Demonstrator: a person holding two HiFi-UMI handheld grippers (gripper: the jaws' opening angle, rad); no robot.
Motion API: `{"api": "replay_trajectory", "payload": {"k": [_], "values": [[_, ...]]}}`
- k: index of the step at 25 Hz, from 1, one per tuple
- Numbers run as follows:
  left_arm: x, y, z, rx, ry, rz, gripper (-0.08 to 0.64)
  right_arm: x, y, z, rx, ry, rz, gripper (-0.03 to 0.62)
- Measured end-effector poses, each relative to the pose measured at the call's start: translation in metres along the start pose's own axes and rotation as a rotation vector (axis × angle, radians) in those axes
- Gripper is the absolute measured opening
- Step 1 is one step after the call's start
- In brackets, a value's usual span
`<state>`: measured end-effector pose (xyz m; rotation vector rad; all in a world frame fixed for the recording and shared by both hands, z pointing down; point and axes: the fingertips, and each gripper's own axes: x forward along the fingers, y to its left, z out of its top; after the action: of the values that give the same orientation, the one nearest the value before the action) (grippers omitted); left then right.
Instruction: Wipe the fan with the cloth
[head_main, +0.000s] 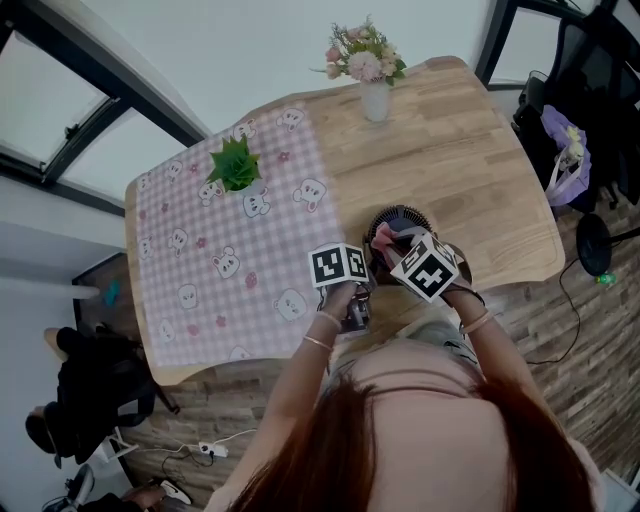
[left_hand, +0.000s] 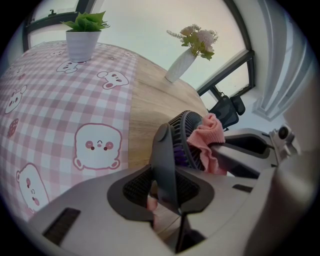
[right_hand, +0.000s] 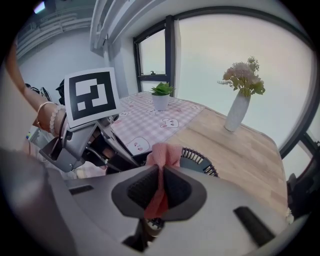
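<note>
A small dark fan (head_main: 398, 220) stands near the front edge of the wooden table (head_main: 470, 170). My left gripper (head_main: 368, 268) is shut on the fan's dark stem (left_hand: 164, 160), with the round grill (left_hand: 189, 136) just beyond the jaws. A pink cloth (right_hand: 161, 156) is pinched in my right gripper (right_hand: 160, 186), which is shut on it. The cloth (left_hand: 210, 135) lies against the fan's grill (right_hand: 201, 161) on its front side. In the head view the cloth (head_main: 383, 238) shows between the two marker cubes, and the right gripper (head_main: 397, 247) meets the fan from the right.
A pink checked tablecloth (head_main: 230, 250) with cartoon faces covers the table's left half and carries a potted green plant (head_main: 236, 168). A white vase of flowers (head_main: 372, 72) stands at the far edge. A chair with bags (head_main: 565, 150) is at the right, a black bag (head_main: 95, 385) on the floor at the left.
</note>
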<state>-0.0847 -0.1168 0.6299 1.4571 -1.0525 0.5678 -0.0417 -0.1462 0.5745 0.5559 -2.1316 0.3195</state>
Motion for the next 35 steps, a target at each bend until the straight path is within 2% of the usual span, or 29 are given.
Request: {"api": "replay_trajectory", "payload": {"k": [24,35], "values": [[0.0,-0.001,-0.001,-0.021,0.001,0.012,0.104,0.009,-0.023,0.017,0.032,-0.045,0.001,0.026],[0.001,0.0,-0.001,-0.038,-0.01,0.013,0.104,0.01,-0.036,0.015,0.047,-0.067,-0.034,0.026]]}}
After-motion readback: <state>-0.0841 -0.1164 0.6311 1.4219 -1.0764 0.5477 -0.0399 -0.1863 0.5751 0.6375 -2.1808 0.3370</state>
